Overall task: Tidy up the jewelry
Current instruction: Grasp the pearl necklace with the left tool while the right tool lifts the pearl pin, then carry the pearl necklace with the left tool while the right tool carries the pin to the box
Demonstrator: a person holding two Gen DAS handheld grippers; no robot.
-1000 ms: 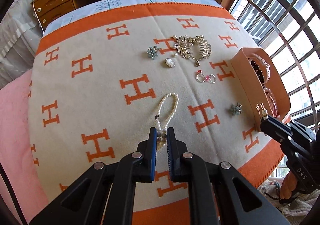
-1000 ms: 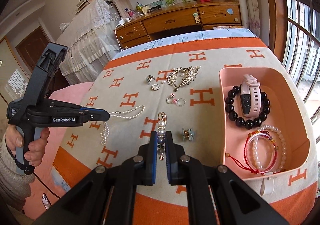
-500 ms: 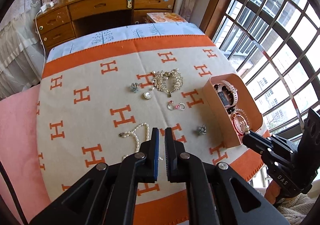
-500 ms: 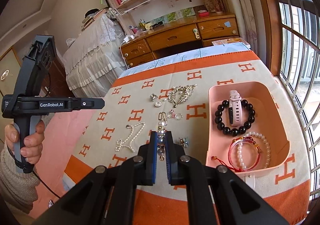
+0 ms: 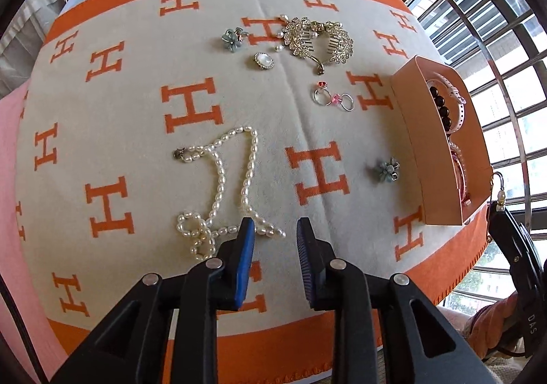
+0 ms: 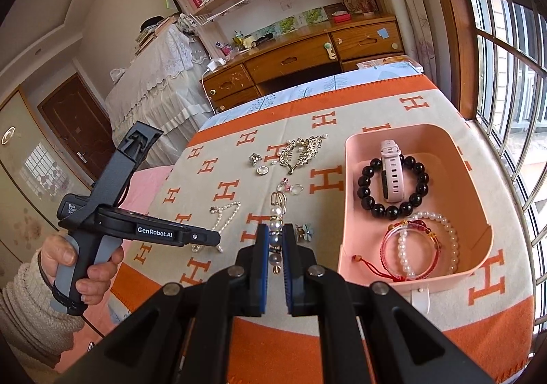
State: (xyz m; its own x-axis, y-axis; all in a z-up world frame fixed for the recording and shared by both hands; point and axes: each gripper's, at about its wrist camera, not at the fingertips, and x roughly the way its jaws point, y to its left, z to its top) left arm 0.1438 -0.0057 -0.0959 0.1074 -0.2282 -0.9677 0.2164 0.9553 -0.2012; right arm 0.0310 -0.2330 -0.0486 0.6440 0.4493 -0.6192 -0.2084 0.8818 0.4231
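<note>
My left gripper (image 5: 275,233) is open and empty, just above the near end of a white pearl necklace (image 5: 218,186) that lies loose on the H-patterned blanket (image 5: 191,107). My right gripper (image 6: 276,240) is shut on a pearl drop earring (image 6: 276,223), held above the blanket left of the pink box (image 6: 345,213). The box holds a black bead bracelet (image 6: 393,209), a pink watch (image 6: 391,175) and pearl and red bracelets (image 6: 417,247). In the left wrist view the box (image 5: 420,145) stands at the right, and the earring (image 5: 499,192) sticks up from the right gripper.
On the blanket lie a gold leaf hair comb (image 5: 321,40), two rings (image 5: 333,98), an oval brooch (image 5: 264,61) and two blue flower pieces (image 5: 232,39) (image 5: 386,170). A wooden desk (image 6: 301,59) stands beyond the bed. A barred window (image 6: 506,76) is on the right.
My left gripper has let go of the pearl necklace, opened, and dropped back low over the blanket. The right gripper still holds the earring, a little higher.
</note>
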